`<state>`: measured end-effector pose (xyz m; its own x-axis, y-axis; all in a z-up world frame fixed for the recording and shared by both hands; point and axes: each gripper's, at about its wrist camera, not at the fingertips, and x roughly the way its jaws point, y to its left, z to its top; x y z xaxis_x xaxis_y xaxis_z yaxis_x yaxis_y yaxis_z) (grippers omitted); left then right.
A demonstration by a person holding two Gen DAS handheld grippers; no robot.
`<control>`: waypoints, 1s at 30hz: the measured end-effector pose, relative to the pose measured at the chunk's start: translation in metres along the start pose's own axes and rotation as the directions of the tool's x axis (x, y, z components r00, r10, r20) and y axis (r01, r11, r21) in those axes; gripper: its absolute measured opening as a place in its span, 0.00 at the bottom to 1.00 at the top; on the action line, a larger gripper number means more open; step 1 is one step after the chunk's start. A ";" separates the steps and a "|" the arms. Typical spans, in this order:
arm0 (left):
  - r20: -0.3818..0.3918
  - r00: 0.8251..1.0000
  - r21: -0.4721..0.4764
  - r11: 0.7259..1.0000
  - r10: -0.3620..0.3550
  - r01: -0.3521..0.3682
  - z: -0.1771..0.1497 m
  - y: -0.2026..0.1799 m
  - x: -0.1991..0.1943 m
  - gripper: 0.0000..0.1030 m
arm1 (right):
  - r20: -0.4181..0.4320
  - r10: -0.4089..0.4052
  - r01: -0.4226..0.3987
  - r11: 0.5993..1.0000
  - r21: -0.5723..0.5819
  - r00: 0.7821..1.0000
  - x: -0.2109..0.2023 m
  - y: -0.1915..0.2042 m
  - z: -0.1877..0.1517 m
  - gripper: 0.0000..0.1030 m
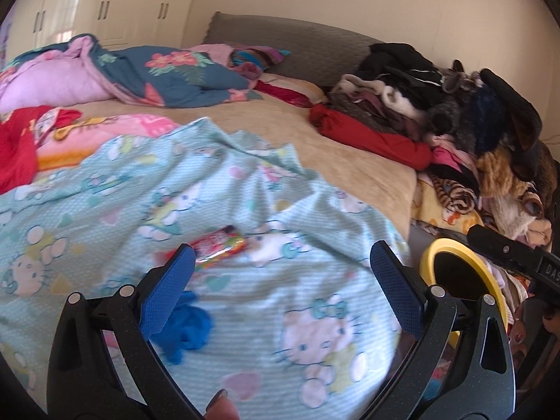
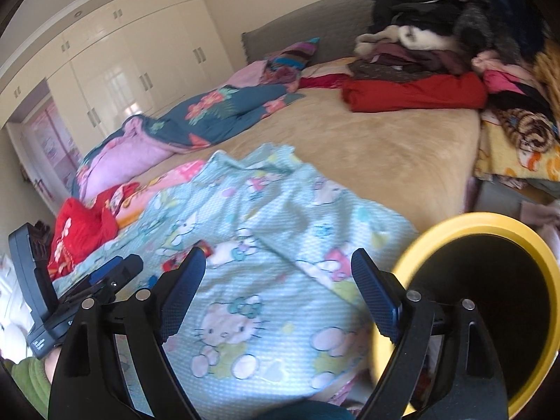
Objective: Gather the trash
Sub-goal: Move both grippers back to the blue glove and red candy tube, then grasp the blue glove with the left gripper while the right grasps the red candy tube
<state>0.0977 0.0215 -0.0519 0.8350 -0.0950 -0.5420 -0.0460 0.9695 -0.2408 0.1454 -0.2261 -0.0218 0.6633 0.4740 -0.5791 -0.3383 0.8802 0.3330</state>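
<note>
Left wrist view shows the left gripper point(image 1: 281, 262) spread wide and empty, the candy wrapper point(image 1: 218, 246) on the blanket point(image 1: 315, 210) just above its left finger, long axis sloping up-right. The right gripper point(image 2: 278, 269), also wide, looks farther off; the yellow bin point(image 2: 490, 301) sits lower right.

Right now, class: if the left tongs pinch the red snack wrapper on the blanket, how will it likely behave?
The red snack wrapper looks thin and flattened, so probably light and crinkly. Lying on the soft, rumpled blanket, it may slide or sink instead of lifting cleanly between the open left tongs.
</note>
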 end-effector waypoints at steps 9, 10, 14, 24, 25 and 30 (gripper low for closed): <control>-0.055 0.996 -0.047 0.996 0.075 -0.077 -0.017 0.055 -0.002 0.89 | -0.070 0.063 -0.069 0.994 -0.088 0.996 0.042 0.053 0.009 0.81; -0.065 0.995 -0.056 0.995 0.082 -0.085 -0.019 0.061 -0.001 0.89 | -0.081 0.070 -0.078 0.992 -0.095 0.994 0.049 0.059 0.010 0.81; -0.097 0.991 -0.083 0.992 0.088 -0.096 -0.027 0.076 0.002 0.89 | -0.127 0.093 -0.107 0.988 -0.113 0.988 0.075 0.079 0.010 0.81; -0.204 0.978 -0.097 0.993 0.049 -0.070 -0.057 0.081 0.017 0.59 | -0.243 0.115 -0.151 0.979 -0.137 0.963 0.137 0.118 0.001 0.81; -0.217 0.975 -0.101 0.993 0.045 -0.068 -0.061 0.081 0.019 0.53 | -0.257 0.114 -0.153 0.978 -0.139 0.960 0.145 0.122 0.000 0.81; -0.246 0.969 -0.109 0.992 0.035 -0.063 -0.070 0.080 0.026 0.44 | -0.334 0.129 -0.176 0.978 -0.115 0.934 0.182 0.132 -0.008 0.78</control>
<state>0.0774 0.0808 -0.1421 0.6723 -0.1139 -0.7315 -0.1581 0.9432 -0.2921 0.2168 -0.0235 -0.0892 0.3530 0.5642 -0.7464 -0.5237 0.7802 0.3421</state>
